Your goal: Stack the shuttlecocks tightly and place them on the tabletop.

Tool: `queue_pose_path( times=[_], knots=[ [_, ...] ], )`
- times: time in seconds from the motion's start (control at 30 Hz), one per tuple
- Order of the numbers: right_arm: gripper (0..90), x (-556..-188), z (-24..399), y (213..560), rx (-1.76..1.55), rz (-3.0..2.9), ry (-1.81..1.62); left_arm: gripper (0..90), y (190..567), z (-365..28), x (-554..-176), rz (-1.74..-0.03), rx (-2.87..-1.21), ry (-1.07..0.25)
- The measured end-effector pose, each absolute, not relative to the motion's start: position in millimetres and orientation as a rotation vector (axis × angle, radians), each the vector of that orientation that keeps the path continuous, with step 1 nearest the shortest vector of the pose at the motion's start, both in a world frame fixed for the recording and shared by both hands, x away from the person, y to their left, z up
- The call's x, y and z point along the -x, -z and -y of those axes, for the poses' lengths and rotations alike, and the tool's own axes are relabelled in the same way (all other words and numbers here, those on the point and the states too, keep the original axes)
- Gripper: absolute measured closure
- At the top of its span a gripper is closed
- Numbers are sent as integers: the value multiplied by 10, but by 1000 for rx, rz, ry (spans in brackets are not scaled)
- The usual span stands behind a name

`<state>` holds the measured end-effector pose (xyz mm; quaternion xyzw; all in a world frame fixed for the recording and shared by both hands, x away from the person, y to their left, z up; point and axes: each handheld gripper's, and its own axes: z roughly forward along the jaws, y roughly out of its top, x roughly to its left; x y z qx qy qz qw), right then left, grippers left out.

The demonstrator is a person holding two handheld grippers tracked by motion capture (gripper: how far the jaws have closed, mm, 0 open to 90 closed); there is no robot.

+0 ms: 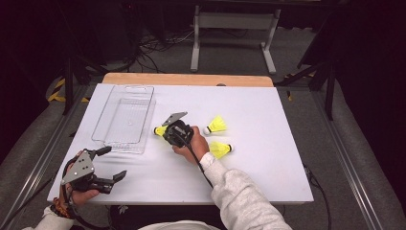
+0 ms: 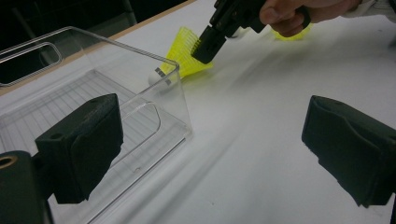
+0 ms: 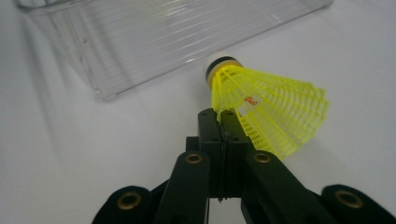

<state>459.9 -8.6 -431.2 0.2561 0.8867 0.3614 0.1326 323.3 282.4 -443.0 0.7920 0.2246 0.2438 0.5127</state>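
— Start at the left: what's that hand doing?

— The left gripper [image 1: 111, 163] hovers at the near left corner of the table [image 1: 268, 167], jaws wide apart with nothing between them. It looks on at the clear tray [image 1: 125, 119], which I'd say is empty.

— And in the middle?

— The right gripper [image 3: 219, 116] has its jaws pinched together on the edge of a yellow shuttlecock's [image 3: 261, 109] mesh skirt. That shuttlecock lies on its side on the table just beside the tray's near right corner, its cork end towards the tray wall.

— So it's the pick-up?

— I'd judge so: the grasp looks made, the lift not yet. Next comes raising it clear of the tray's wall and carrying it over the tray. The hold is thin, right on the rim of the skirt, so it could slip.

— Further right?

— Two more shuttlecocks, one [image 1: 216, 125] behind the hand [image 1: 195, 143] and one [image 1: 221, 149] just beside it, both waiting.
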Motion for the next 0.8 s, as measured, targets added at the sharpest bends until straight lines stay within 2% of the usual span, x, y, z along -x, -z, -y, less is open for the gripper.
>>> queue_pose_path(
  times=[0.23,0.3,0.37,0.47,0.57,0.8],
  knots=[
    [879,-4571,76,4357,-733,-2599,-1021,65,4433,-2825,-3234,-535,-1906,-583],
    [803,-4575,89,4356,-750,-2598,-988,65,4436,-2825,-3236,-537,-1909,-583],
    [770,-4568,99,4352,-761,-2590,-967,65,4439,-2821,-3239,-538,-1908,-580],
    [781,-4561,112,4344,-766,-2584,-953,65,4441,-2818,-3240,-536,-1912,-578],
    [891,-4550,110,4337,-741,-2587,-947,65,4445,-2814,-3245,-537,-1917,-574],
    [900,-4527,130,4310,-716,-2572,-934,64,4451,-2817,-3250,-540,-1919,-569]
  ],
)
